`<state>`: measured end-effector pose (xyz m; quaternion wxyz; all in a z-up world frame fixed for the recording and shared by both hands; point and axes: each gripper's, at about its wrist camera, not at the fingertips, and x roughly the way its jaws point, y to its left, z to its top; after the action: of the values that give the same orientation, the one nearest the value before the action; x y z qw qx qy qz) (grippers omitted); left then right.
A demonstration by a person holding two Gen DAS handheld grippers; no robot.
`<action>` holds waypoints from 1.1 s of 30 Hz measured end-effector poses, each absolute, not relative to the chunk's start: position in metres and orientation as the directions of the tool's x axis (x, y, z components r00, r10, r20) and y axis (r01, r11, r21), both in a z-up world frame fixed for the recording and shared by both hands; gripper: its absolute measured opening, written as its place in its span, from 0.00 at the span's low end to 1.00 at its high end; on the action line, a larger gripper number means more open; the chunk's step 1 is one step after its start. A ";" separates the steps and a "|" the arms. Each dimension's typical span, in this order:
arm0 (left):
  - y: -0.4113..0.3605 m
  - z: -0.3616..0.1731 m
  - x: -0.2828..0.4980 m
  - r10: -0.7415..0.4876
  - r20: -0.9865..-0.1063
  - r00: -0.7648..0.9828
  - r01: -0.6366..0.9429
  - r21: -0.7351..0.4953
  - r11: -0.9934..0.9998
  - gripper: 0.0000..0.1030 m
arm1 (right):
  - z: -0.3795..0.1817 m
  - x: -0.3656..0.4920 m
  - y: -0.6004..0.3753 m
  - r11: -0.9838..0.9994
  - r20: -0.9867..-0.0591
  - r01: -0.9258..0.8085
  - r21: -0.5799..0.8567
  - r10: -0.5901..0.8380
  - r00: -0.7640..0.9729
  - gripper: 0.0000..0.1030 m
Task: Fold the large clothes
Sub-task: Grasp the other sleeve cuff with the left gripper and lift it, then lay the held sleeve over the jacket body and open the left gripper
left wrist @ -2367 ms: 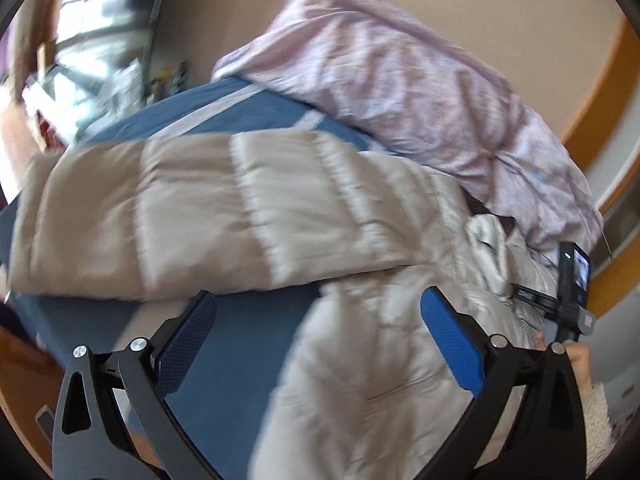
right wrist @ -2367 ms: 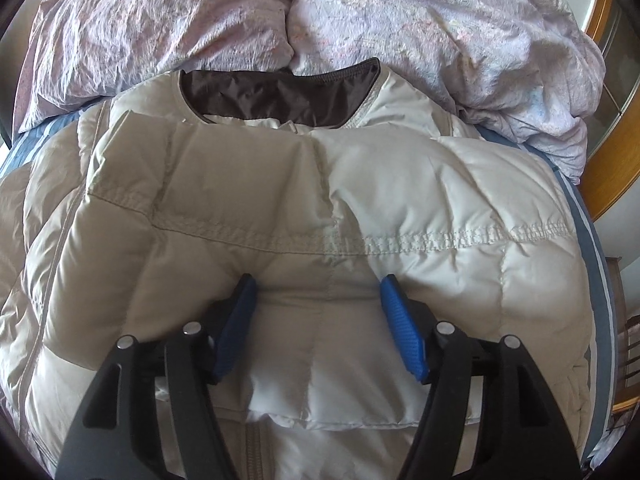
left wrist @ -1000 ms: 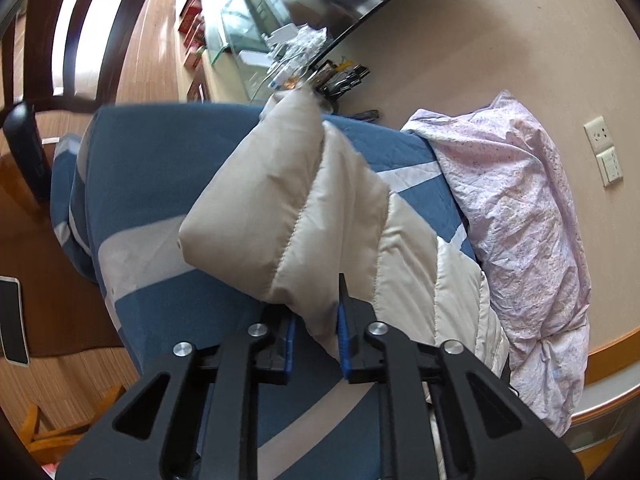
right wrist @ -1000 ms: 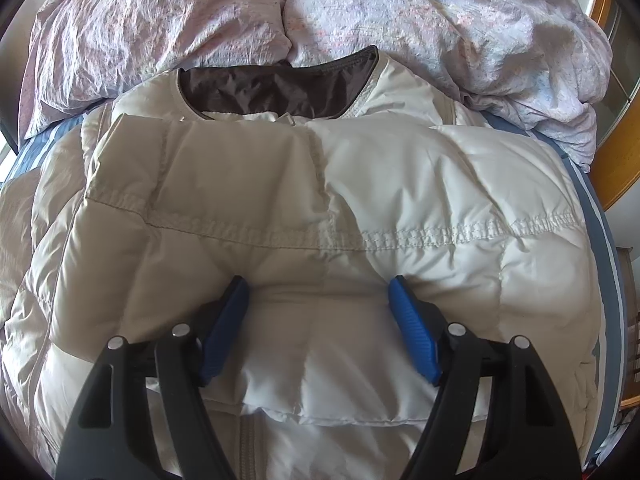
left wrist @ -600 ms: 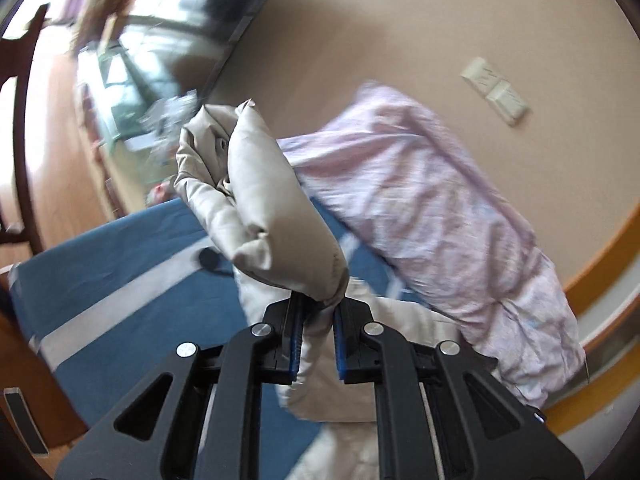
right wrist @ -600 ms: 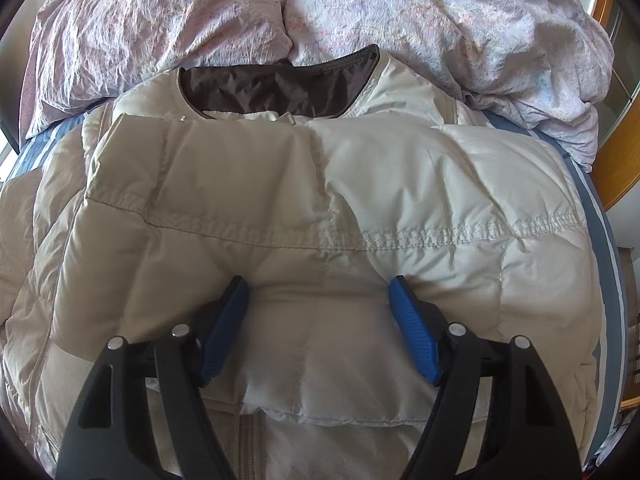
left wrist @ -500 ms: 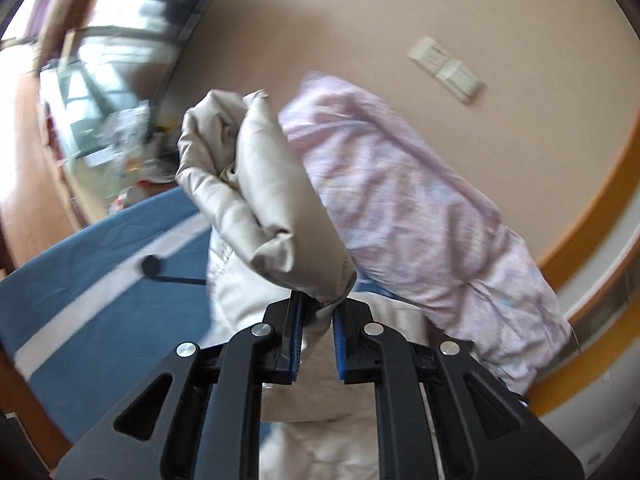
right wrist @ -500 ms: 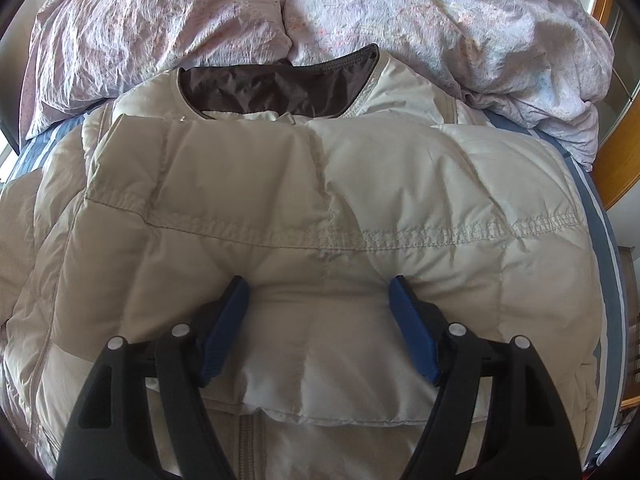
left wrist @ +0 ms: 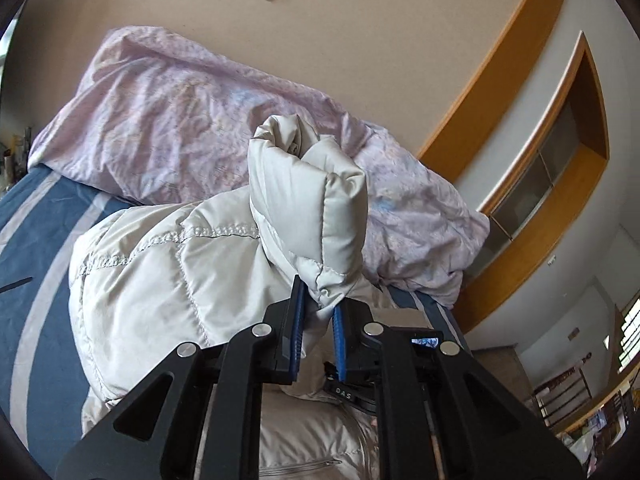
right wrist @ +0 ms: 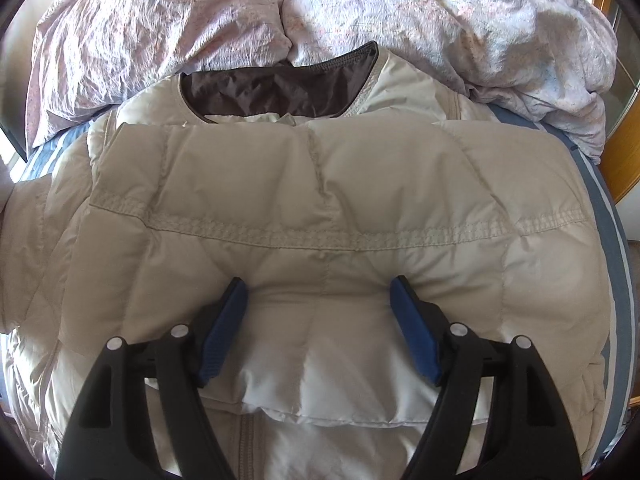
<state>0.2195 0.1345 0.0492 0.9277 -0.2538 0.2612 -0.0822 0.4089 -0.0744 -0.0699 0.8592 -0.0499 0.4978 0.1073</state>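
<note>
Beige jacket (right wrist: 320,200) | left tool (left wrist: 316,332): clamps sleeve (left wrist: 308,200) | right view: brown lining (right wrist: 276,92)

Two close wrist views, shared jacket (left wrist: 168,280) (right wrist: 320,208)

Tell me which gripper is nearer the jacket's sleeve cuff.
Left. The left gripper is clamped on the sleeve cuff, lifted above the jacket. The right gripper rests open on the folded body, apart from it.

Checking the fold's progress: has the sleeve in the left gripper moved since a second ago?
Yes. The sleeve, clamped in the left gripper, has swung from over the blue sheet to above the jacket body.
</note>
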 end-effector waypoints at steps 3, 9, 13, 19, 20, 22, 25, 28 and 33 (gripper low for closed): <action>0.109 0.040 0.237 -0.331 -0.470 0.818 0.049 -0.517 0.855 0.12 | -0.068 0.407 -0.079 0.969 -0.860 -0.241 0.058 0.170 0.480 0.74; 0.075 0.019 0.255 -0.392 -0.519 0.759 0.085 -0.519 0.851 0.12 | -0.062 0.399 -0.098 0.963 -0.838 -0.239 0.123 0.230 0.495 0.74; 0.055 0.003 0.262 -0.419 -0.545 0.726 0.108 -0.512 0.852 0.11 | -0.055 0.394 -0.114 0.966 -0.823 -0.215 0.145 0.238 0.516 0.73; 0.026 -0.021 0.273 -0.430 -0.599 0.675 0.122 -0.484 0.867 0.11 | -0.042 0.389 -0.144 0.976 -0.792 -0.158 0.152 0.216 0.572 0.73; 0.021 -0.026 0.274 -0.424 -0.610 0.669 0.121 -0.473 0.872 0.11 | -0.039 0.389 -0.149 0.978 -0.788 -0.144 0.149 0.205 0.581 0.73; 0.015 -0.035 0.278 -0.422 -0.629 0.653 0.121 -0.463 0.878 0.12 | -0.035 0.389 -0.160 0.982 -0.779 -0.119 0.144 0.186 0.598 0.73; 0.011 -0.046 0.280 -0.420 -0.656 0.628 0.110 -0.459 0.882 0.14 | -0.030 0.391 -0.180 0.983 -0.773 -0.072 0.168 0.176 0.609 0.73; 0.008 -0.050 0.279 -0.451 -0.661 0.599 0.130 -0.476 0.870 0.36 | -0.026 0.393 -0.193 0.979 -0.764 -0.047 0.196 0.183 0.619 0.73; 0.006 -0.040 0.267 -0.483 -0.633 0.606 0.179 -0.483 0.857 0.72 | -0.016 0.394 -0.201 0.967 -0.743 -0.048 0.252 0.225 0.630 0.71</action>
<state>0.2669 0.0055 -0.0404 0.8759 -0.1890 0.4018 -0.1889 0.3938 -0.2006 -0.0160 0.8968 0.1044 0.4231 0.0762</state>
